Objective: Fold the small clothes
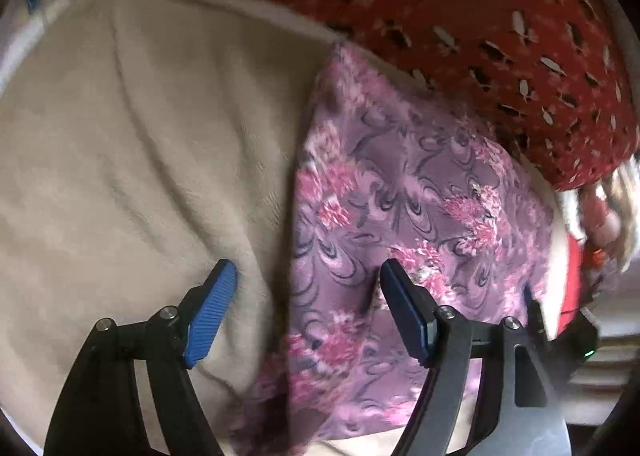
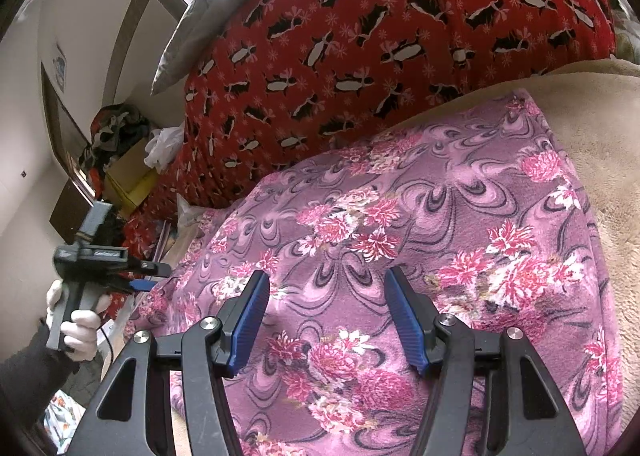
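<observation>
Floral garment [image 2: 420,216] on beige blanket [image 1: 140,136], claws (both) apart above

Purple fleece garment [image 2: 400,216] fills the view, mauve ground with dark swirls and pink-and-white flower clusters. Under it, a plain beige blanket [image 1: 140,136], no pattern at all. Along the far edge, a red blanket [image 2: 380,36] printed with black-and-white penguins and pale snowflakes. Both grippers are black with ribbed blue pads [image 2: 250,320]. The hand [image 2: 80,330] wears a white glove.
</observation>
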The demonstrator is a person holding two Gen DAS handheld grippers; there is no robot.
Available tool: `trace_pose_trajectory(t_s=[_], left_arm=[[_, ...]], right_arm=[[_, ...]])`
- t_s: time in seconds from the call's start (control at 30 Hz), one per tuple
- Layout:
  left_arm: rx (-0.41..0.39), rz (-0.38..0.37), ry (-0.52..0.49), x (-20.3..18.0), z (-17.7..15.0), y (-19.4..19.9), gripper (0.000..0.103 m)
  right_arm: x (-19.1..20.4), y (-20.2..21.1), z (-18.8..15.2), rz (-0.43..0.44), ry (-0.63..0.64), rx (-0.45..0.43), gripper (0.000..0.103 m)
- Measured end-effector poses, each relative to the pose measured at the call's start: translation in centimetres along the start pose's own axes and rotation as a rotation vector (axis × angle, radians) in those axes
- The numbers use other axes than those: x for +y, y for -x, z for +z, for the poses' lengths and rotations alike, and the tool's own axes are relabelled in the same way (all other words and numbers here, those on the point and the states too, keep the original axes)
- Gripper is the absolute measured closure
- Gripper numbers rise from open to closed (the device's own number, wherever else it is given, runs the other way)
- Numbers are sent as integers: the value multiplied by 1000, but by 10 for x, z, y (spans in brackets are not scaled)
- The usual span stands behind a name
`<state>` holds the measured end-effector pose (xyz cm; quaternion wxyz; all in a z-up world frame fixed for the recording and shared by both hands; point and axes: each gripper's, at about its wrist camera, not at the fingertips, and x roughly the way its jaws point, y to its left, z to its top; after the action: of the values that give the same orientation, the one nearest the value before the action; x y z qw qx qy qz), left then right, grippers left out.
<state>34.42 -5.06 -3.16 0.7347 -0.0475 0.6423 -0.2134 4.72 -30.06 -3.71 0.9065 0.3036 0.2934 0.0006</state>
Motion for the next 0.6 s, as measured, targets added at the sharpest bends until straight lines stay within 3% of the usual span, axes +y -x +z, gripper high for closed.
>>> trace_pose_trajectory(t_s=[0.1, 0.23, 0.33, 0.4, 0.53, 0.6], left_arm=[[23, -109, -30, -14, -12, -3, 29], [6, -117, -149, -47, -27, 5, 29], [2, -142, -180, -59, -27, 13, 29], [-13, -112, -189, -61, -21, 13, 29], [44, 35, -126, -41, -4, -18, 29], [67, 44, -89, -29, -2, -28, 29]], right_arm=[[0, 0, 0, 2, -2, -1, 41], [-1, 1, 0, 7, -7, -4, 41], [-1, 1, 0, 8, -7, -4, 41], [0, 2, -1, 7, -10, -7, 41], [0, 3, -1, 10, -11, -9, 41], [0, 3, -1, 7, -14, 2, 41]])
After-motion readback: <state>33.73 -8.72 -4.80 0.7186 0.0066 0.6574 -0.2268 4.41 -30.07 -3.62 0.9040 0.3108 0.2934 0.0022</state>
